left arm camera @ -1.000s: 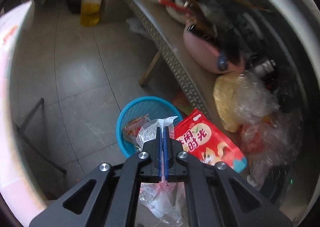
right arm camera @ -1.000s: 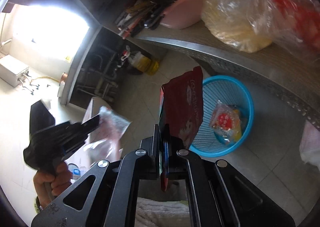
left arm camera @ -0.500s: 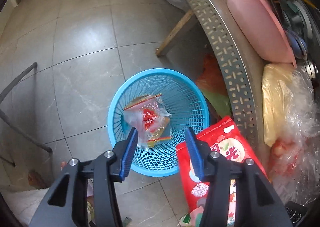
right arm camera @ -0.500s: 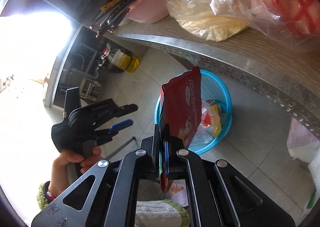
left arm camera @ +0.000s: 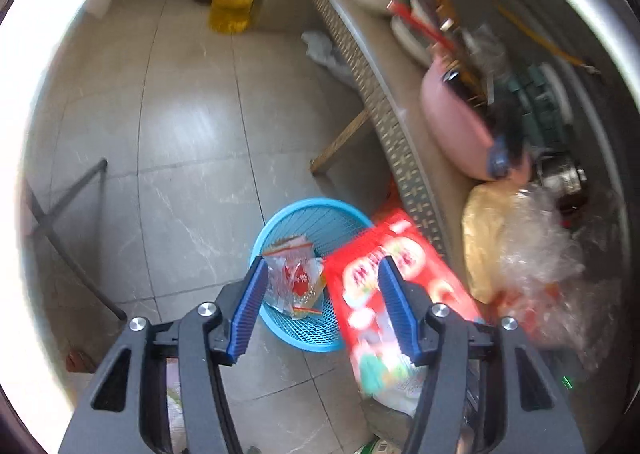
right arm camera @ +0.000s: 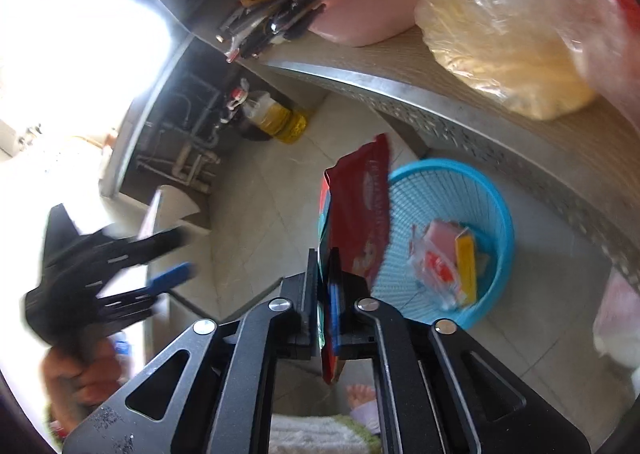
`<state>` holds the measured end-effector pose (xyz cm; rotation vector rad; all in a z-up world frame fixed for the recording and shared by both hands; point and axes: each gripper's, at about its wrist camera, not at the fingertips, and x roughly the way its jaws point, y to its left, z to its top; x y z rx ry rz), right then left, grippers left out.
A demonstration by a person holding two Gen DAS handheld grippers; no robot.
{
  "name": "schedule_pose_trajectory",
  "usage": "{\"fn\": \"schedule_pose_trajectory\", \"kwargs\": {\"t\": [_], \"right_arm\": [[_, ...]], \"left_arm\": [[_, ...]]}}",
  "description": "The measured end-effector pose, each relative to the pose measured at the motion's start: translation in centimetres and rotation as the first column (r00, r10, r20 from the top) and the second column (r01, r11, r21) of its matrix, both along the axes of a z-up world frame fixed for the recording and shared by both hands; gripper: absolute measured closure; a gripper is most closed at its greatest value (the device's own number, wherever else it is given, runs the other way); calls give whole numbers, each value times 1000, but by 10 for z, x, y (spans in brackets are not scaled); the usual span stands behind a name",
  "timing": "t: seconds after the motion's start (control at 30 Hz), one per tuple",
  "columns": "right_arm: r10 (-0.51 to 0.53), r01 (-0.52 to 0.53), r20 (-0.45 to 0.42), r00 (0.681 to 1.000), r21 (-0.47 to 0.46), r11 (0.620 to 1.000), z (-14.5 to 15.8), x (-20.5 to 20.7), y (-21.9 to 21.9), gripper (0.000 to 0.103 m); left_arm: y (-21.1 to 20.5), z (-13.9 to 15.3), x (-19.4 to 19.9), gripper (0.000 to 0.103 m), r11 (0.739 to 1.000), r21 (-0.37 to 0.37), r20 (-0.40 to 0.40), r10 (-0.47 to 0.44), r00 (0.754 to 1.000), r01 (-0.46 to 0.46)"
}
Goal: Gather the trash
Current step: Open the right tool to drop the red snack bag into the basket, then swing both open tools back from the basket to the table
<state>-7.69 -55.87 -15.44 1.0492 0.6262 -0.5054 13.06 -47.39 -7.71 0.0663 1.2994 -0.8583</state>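
Observation:
A blue mesh basket [left arm camera: 288, 222] [right arm camera: 496, 210] stands on the tiled floor beside a metal shelf, with clear snack wrappers [left arm camera: 292, 278] [right arm camera: 436, 266] lying in it. My left gripper [left arm camera: 322, 294] hovers above the basket, its jaws opening and nothing between them; in the right wrist view the left gripper [right arm camera: 180, 254] shows at the left, in a hand. My right gripper [right arm camera: 323, 286] holds a red snack bag [right arm camera: 360, 214] [left arm camera: 372, 262] upright by its lower edge, over the basket's near rim. Its jaws are opening a little and the bag still stands between them.
A metal shelf [left arm camera: 384, 110] with a perforated edge carries a pink basin [left arm camera: 452, 122] and bulging plastic bags [left arm camera: 520, 238]. A bottle of yellow oil [left arm camera: 236, 2] stands on the floor at the back. A dark metal frame [left arm camera: 60, 210] is at the left. A foot [right arm camera: 360, 394] shows below.
The left gripper opened and let its clear wrapper fall into the basket, then drew back. The right gripper carried the red bag closer to the basket, and its jaws parted slightly.

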Motion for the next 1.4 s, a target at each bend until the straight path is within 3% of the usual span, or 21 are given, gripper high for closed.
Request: {"fn": "schedule_pose_trajectory", "kwargs": {"t": [0.07,0.17,0.2,0.57,0.8,0.93,1.1,1.27,1.4], "right_arm": [[-15,-1,-180,984,-85,996,-17,15,-1,81],[-39,-28,-403,914,-160,987,-51,25,1,79],[-46,-26,-432,901,-159,987,-57,23,3,79],[-72,3,-412,908,-166,986,-47,-16,24,77],[-44,-25,-411,911,-161,987,-36,-17,37,75],[-7,-62,-397,918,-160,985,-24,-14,52,62],[53,-135,-360,932,-205,969,13,-5,81,44],[106,-200,-304,947,-296,934,63,6,113,24],[140,-245,-285,948,-378,893,100,18,138,14]], "left_arm": [[13,14,-4,43,1000,-15,35,-4,999,5],[33,28,-11,41,1000,-26,70,-8,997,10],[39,30,-14,41,999,-28,70,-15,997,17],[94,54,-34,41,996,-72,105,-42,994,50],[135,83,-47,38,992,-107,193,-45,980,67],[162,98,-52,35,988,-134,241,-36,970,70],[199,111,-56,32,984,-160,289,-27,957,76],[237,123,-59,30,983,-169,324,-8,946,66],[274,129,-58,27,982,-185,342,35,939,31]]}}
